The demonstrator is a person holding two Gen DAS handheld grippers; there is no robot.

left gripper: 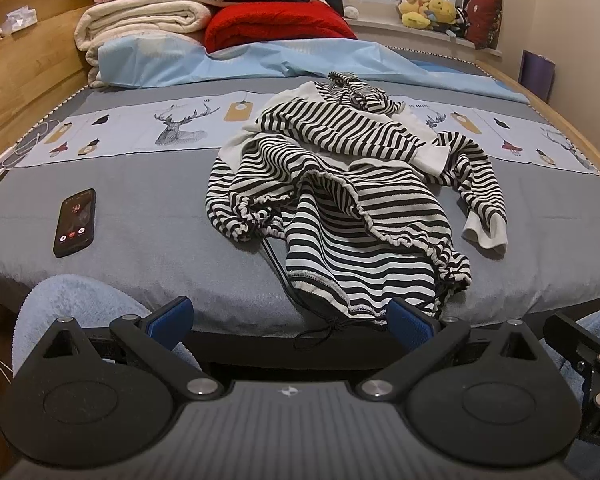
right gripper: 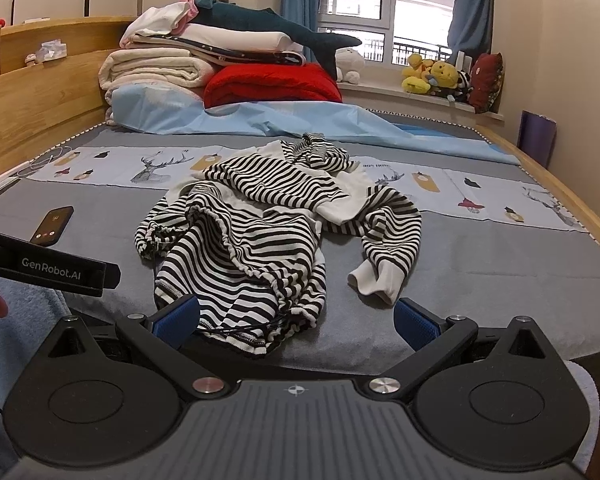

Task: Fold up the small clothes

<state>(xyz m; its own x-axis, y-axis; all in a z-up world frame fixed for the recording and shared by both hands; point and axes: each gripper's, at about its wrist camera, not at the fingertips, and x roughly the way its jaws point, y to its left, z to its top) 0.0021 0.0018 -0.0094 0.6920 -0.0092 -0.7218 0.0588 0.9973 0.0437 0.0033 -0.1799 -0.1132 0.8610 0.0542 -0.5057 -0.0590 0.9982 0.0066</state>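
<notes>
**A:** How did the tongs stand?

**B:** The left gripper (left gripper: 290,320) was spread wide with nothing between its blue pads (left gripper: 172,316), hanging at the near edge of the bed (left gripper: 160,280). The right gripper (right gripper: 296,320) was spread just as wide and empty too, low at the same edge. I judged them held back there because the garment had to be read before any pinch.

**A:** And the garment?

**B:** The striped top (left gripper: 340,184) lay crumpled in the middle of the bed, well short of the pillows. Its gathered hem (right gripper: 236,304) hung nearest, just beyond the right gripper's left pad, and a dark drawstring (left gripper: 324,328) trailed from it over the bed's edge. One sleeve, ending in a white cuff (right gripper: 376,280), was flung out to the right of the body. The other sleeve probably lay bunched on top toward the far side, though the folds hid too much to be sure.

**A:** Anything else on the bed?

**B:** A phone (left gripper: 75,222) lay left of the top, well apart from it. Folded blankets (right gripper: 156,68) were stacked at the far end of the bed.

**A:** How far along?

**B:** Nothing looked folded yet; spreading the top flat seemed the first need.
</notes>
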